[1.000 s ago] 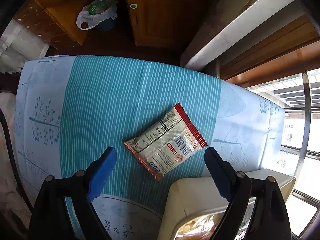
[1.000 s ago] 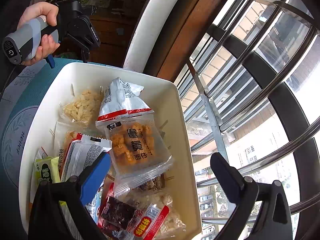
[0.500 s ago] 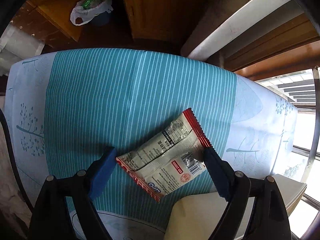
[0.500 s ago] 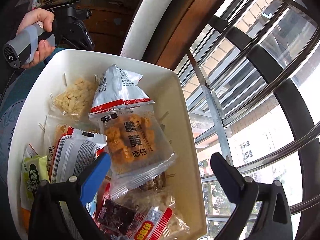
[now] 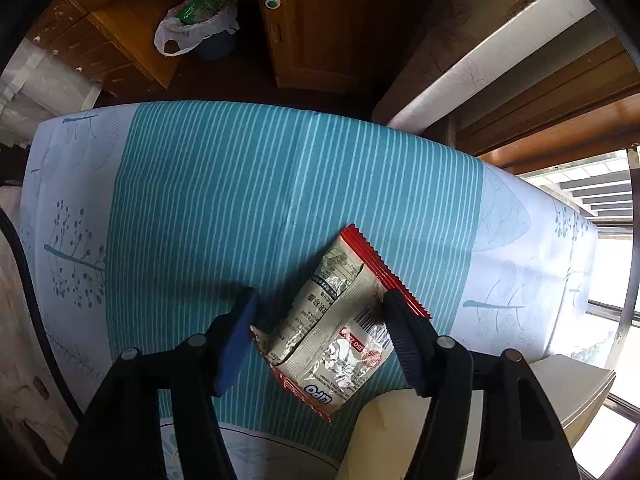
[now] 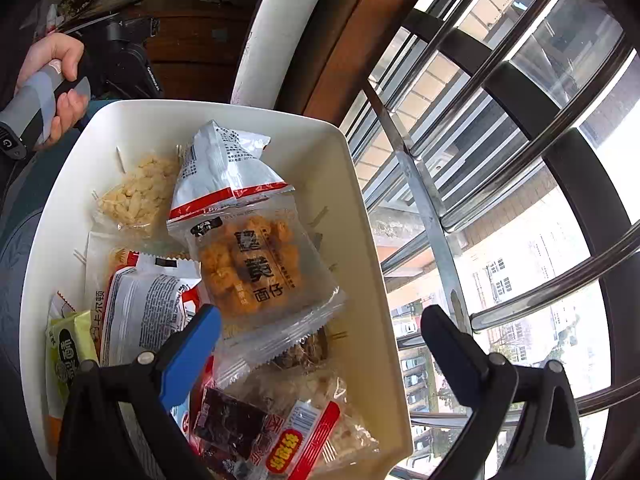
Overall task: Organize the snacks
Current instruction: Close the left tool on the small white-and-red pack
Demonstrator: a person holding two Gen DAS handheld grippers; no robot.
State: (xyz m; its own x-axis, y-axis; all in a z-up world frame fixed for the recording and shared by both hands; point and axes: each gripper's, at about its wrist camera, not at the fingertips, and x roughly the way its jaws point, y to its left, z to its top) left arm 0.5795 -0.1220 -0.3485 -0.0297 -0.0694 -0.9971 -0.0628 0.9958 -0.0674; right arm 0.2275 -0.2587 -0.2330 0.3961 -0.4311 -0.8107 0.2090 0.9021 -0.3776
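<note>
Now narrower, left gripper (image 5: 318,304) closing, packet (image 5: 338,320) buckled

One packet (image 5: 336,328) on cloth (image 5: 240,200) — one bin (image 6: 360,208) — two grippers.

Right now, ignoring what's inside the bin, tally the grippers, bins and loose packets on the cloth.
Grippers: 2 (left gripper closing on the loose packet between its jaws, right gripper open)
Bins: 1
Loose packets: 1
Total: 4
</note>
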